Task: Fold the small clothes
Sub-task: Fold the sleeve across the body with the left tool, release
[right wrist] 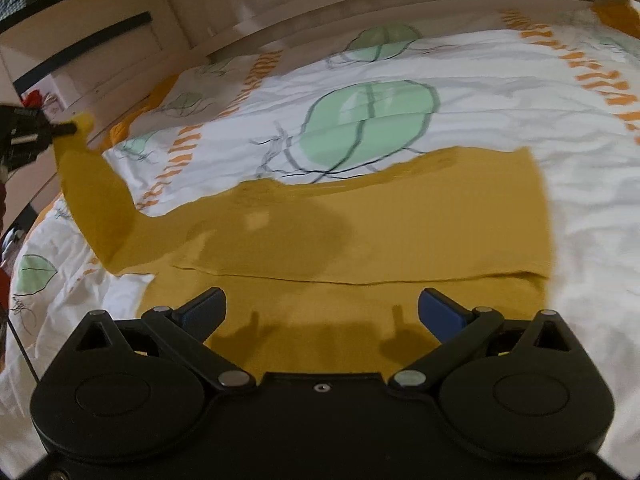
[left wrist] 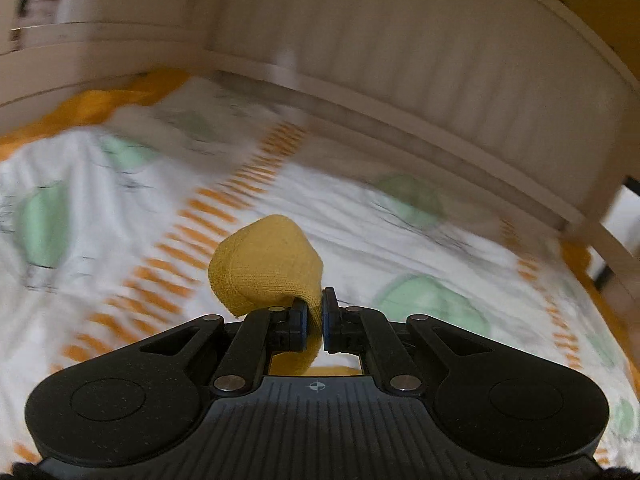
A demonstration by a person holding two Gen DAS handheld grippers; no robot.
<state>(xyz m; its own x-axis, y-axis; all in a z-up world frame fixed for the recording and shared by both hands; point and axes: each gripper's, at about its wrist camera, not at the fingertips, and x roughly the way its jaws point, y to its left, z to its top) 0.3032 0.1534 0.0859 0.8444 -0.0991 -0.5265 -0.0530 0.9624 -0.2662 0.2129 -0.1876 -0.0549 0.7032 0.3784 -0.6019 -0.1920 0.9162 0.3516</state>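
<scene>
Pinching a bunched end of the mustard-yellow garment [left wrist: 272, 264], the left tongs [left wrist: 315, 322] are clenched, their blue pads pressed on the knit fabric, which curls up and away ahead of the fingertips. Below and beyond them lies the bed [left wrist: 400, 240], covered by a white duvet with green leaf shapes and orange dashes; that view is smeared by motion.

The right tongs [right wrist: 322, 312] stand released, fingers spread wide, hovering just over the near edge of the garment [right wrist: 400, 216]. Most of the cloth lies flat on the duvet [right wrist: 480, 80] straight ahead of them, with a fold line running across it just past the fingertips. To their far left a narrow part, seemingly a sleeve, rises off the bed to where the left tongs [right wrist: 70, 128] grip its tip in the air.

Beyond the bed stands a pale wooden headboard [left wrist: 440, 80], and to the left of it pale furniture with dark handles [right wrist: 84, 44]. Nothing lies between the right tongs and the cloth.
</scene>
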